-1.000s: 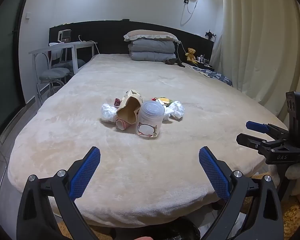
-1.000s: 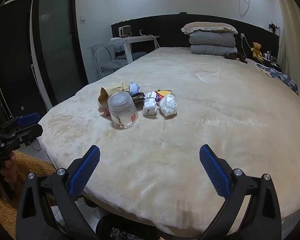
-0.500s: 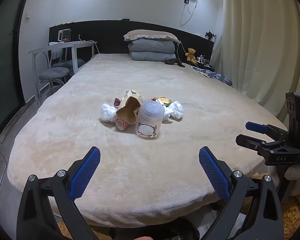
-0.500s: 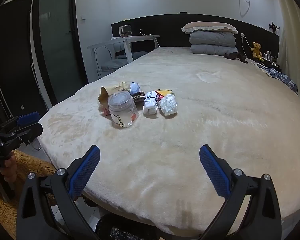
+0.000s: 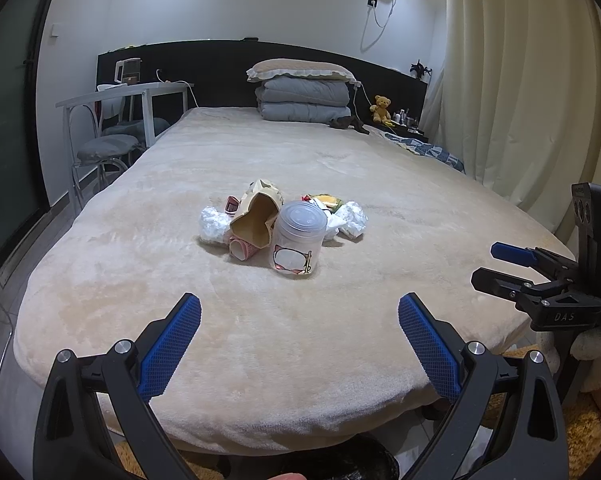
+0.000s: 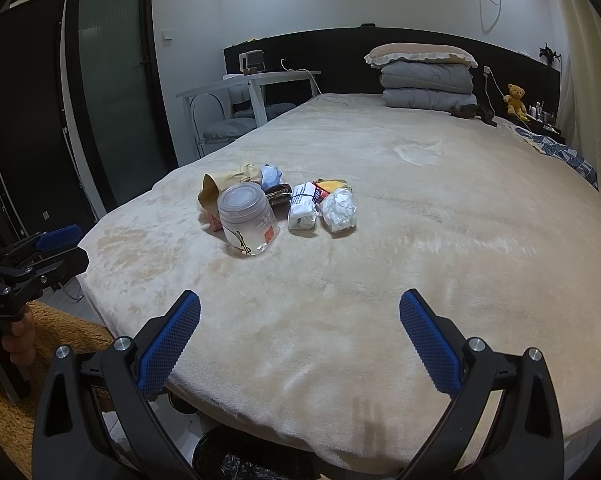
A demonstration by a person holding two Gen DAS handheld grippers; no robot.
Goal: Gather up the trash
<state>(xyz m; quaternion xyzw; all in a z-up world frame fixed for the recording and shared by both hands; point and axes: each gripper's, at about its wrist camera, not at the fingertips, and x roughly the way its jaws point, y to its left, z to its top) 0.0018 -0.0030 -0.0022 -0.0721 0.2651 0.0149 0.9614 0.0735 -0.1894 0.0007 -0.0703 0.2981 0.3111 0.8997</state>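
A pile of trash lies on the beige bed [image 5: 300,340]: a clear lidded plastic cup [image 5: 298,238], a torn brown paper bag [image 5: 256,216], crumpled white wads [image 5: 212,226] [image 5: 352,218] and small wrappers. In the right wrist view I see the cup [image 6: 247,220], the bag [image 6: 220,186], a white packet [image 6: 303,206] and a white wad [image 6: 339,210]. My left gripper [image 5: 299,340] is open and empty over the bed's near edge. My right gripper [image 6: 300,340] is open and empty, also short of the pile.
Folded grey quilts and a pillow [image 5: 302,92] lie at the headboard. A white desk with chairs [image 5: 124,120] stands left of the bed. Curtains [image 5: 520,80] hang on the right. A dark bin [image 6: 252,460] sits on the floor below the bed's edge.
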